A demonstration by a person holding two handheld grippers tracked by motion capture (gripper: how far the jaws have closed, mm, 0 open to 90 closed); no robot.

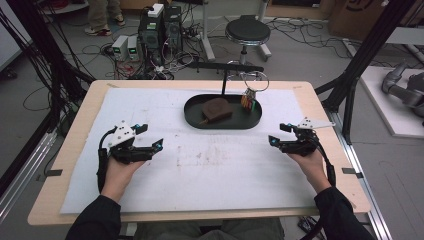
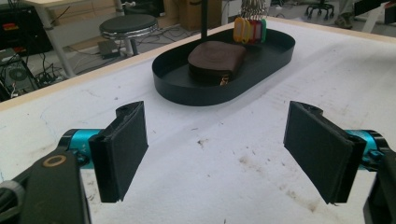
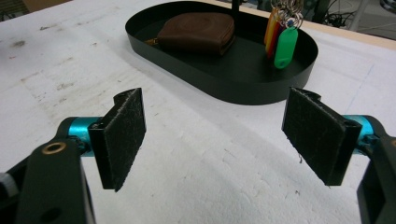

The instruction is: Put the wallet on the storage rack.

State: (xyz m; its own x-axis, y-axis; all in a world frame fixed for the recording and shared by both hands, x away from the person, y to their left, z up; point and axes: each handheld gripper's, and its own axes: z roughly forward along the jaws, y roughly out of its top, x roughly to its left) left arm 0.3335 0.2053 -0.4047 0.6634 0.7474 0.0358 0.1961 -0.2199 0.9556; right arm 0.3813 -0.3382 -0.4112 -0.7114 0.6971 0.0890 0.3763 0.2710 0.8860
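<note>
Resting in the black tray (image 1: 192, 119), the brown pouch (image 1: 216, 109) looked soft and light, best pinched at its edge; left gripper (image 1: 148, 137) and right gripper (image 1: 279, 134) both gaped apart, empty

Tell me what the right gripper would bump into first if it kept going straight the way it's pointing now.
Probably the near wall of the black oval tray. The right gripper has its jaws open and aimed at it over bare white mat. The brown pouch and key tags lie beyond that wall, though depth is hard to judge.
</note>
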